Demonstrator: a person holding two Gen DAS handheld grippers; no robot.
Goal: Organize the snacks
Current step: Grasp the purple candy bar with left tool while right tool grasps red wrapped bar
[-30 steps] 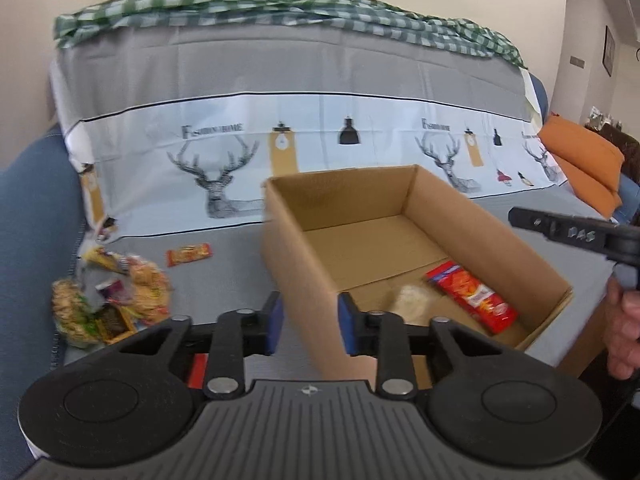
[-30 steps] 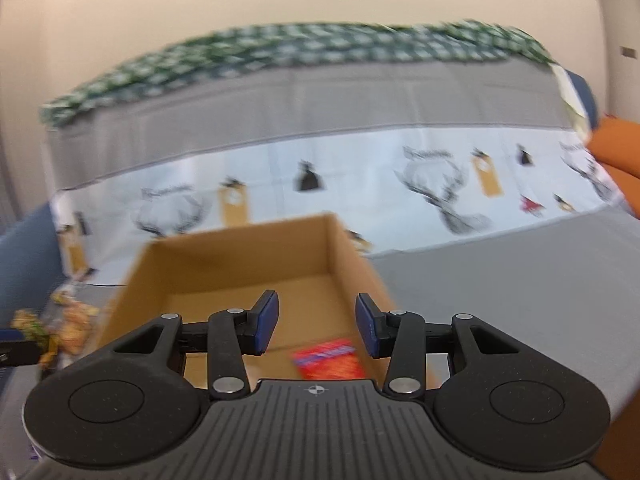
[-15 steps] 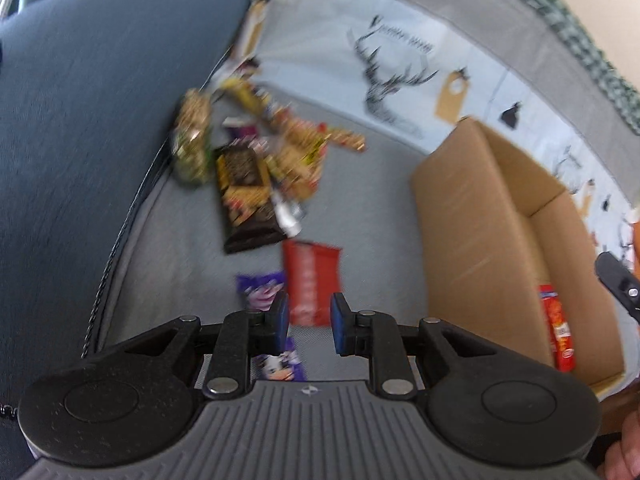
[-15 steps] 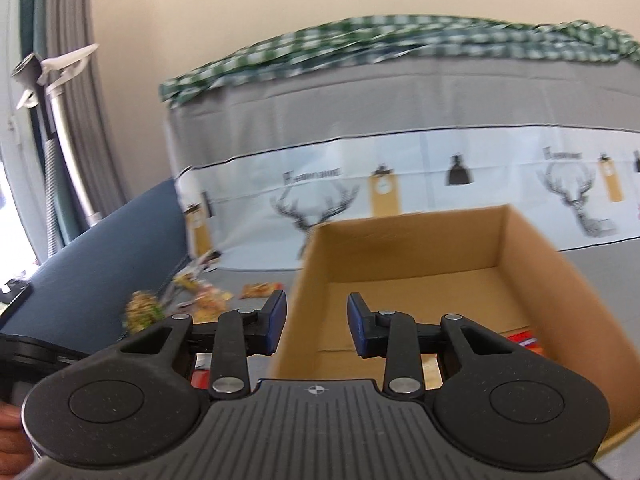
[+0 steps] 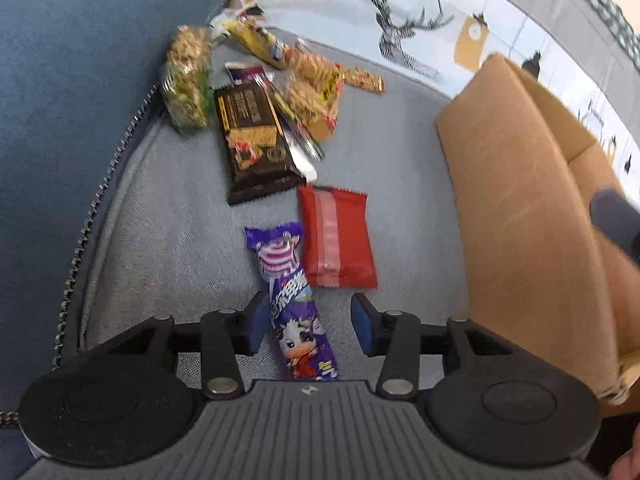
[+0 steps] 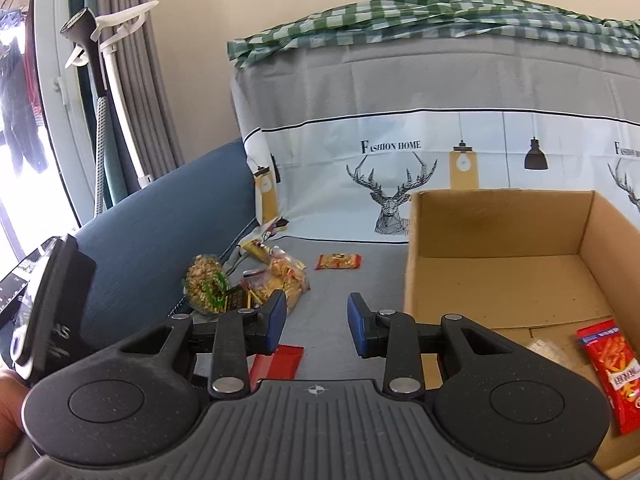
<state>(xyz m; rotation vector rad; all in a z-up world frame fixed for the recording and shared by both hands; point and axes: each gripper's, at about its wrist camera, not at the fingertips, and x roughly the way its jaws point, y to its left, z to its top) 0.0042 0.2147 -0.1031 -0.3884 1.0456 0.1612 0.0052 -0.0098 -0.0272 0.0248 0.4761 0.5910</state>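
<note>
A purple candy packet (image 5: 294, 304) with a cartoon cow lies flat on the grey seat. A red packet (image 5: 336, 236) touches it at two o'clock. At three o'clock stands an open brown box (image 6: 500, 268), another red snack (image 6: 612, 372) inside.

Left gripper (image 5: 307, 322) jaws opening; right gripper (image 6: 317, 323) parted.

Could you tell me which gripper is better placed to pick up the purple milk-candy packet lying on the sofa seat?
Left. The left gripper points down at the purple packet, which lies between its opening jaws, not yet pinched. The right gripper is empty and aimed at bare sofa seat beside the cardboard box.
</note>
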